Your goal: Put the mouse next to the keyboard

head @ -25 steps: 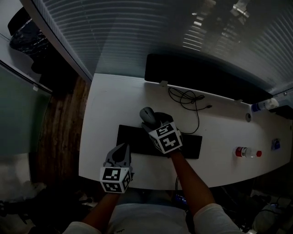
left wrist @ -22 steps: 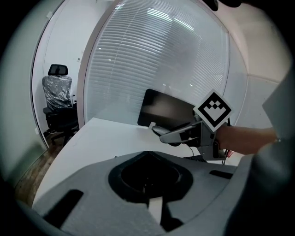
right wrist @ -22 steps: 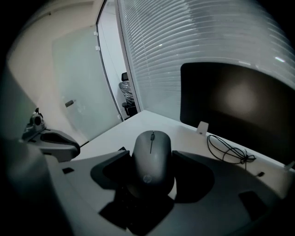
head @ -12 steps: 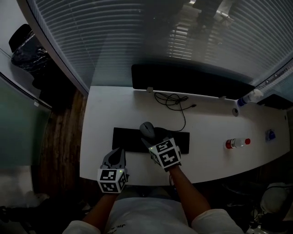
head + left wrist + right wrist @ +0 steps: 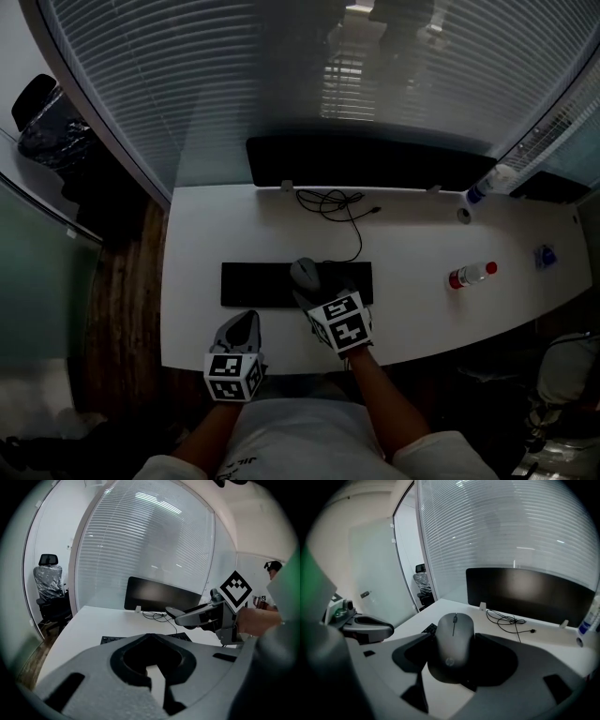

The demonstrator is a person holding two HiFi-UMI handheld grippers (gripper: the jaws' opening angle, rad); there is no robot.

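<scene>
Right tongs [image 5: 315, 292] clamped across the flanks of the grey mouse [image 5: 453, 645], above the keyboard [image 5: 255, 284]. Left tongs [image 5: 244, 323] together, empty. Mouse judged light, rigid, smooth-shelled; a flank grip suits it, slippage possible.

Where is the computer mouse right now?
In the head view, the mouse is clamped in the right gripper, held over the middle of the keyboard.

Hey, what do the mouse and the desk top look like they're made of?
The mouse looks like matte grey plastic: a smooth shell with dull, soft highlights and a small logo. The desk top looks like white laminate or painted board, flat and even with no visible grain; dim light leaves it open.
</scene>
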